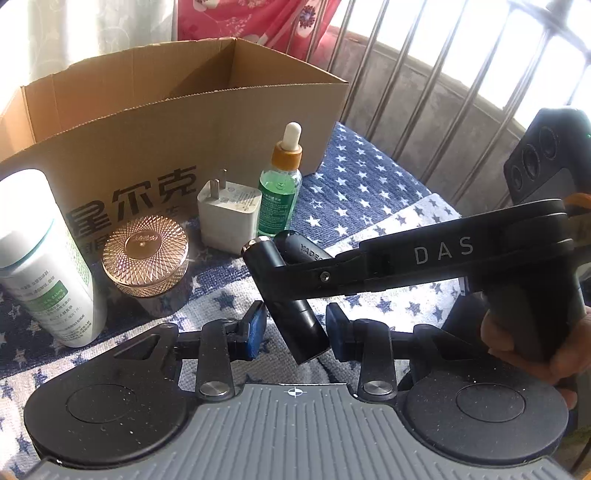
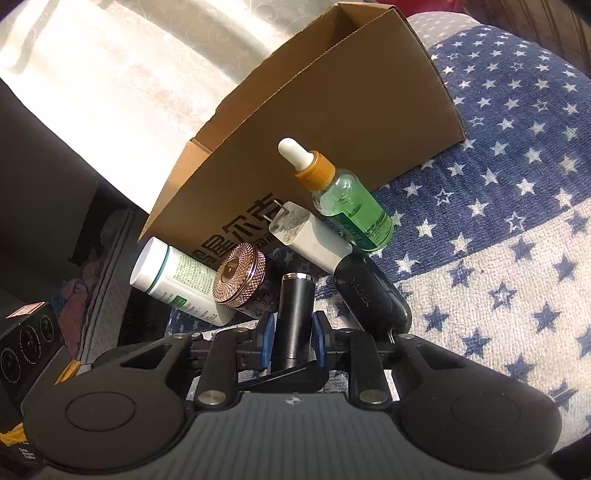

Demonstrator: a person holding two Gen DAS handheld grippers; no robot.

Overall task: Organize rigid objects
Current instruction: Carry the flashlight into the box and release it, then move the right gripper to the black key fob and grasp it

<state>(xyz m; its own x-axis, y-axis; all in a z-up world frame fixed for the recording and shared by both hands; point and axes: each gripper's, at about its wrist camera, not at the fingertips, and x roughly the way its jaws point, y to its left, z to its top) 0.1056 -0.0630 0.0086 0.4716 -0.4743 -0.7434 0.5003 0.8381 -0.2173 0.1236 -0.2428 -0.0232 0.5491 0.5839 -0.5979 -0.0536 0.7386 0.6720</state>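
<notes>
A black cylinder with a silver tip (image 2: pixel 294 317) sits between the blue pads of my right gripper (image 2: pixel 294 341), which is shut on it. In the left wrist view the same cylinder (image 1: pixel 284 295) is held by the right gripper's arm (image 1: pixel 443 254), and its lower end hangs between the pads of my open left gripper (image 1: pixel 296 332) without touching them. A black key fob (image 2: pixel 373 291), white charger (image 1: pixel 227 216), green dropper bottle (image 1: pixel 280 184), gold-lidded jar (image 1: pixel 146 254) and white bottle (image 1: pixel 44 258) stand in front of an open cardboard box (image 1: pixel 177 122).
Everything rests on a blue and white star-patterned cloth (image 1: pixel 369 184). Metal bars (image 1: pixel 424 92) run along the right behind it. A curtain and pink fabric (image 1: pixel 251 18) hang behind the box. A dark drop-off lies left of the cloth in the right wrist view (image 2: pixel 55 206).
</notes>
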